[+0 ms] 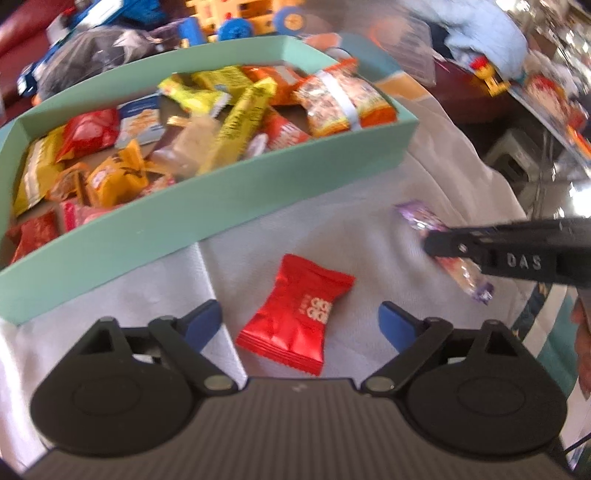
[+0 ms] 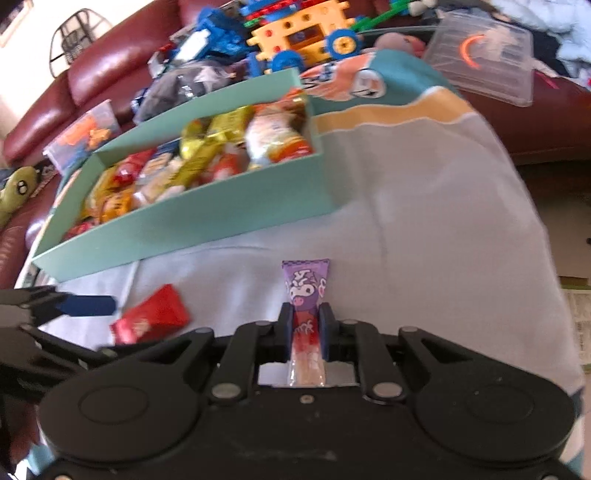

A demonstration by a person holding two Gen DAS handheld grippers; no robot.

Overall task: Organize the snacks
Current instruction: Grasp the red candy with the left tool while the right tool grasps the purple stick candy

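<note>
Lying loose, one red packet point(image 1: 295, 314), one purple stick point(image 2: 306, 291) gripped.

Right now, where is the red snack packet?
In the left wrist view the red packet lies on the cloth between the open left gripper fingers, in front of the green box.

Pale grey-blue cloth point(image 2: 443, 221) w/ teal & mustard bands over table; dark red leather sofa point(image 2: 110, 62) behind, piled w/ yellow-blue building toy point(image 2: 306, 33), clear plastic case point(image 2: 487, 51), green plush point(image 2: 16, 192) at far left, light blue fabric point(image 1: 480, 33) bunched at back
</note>
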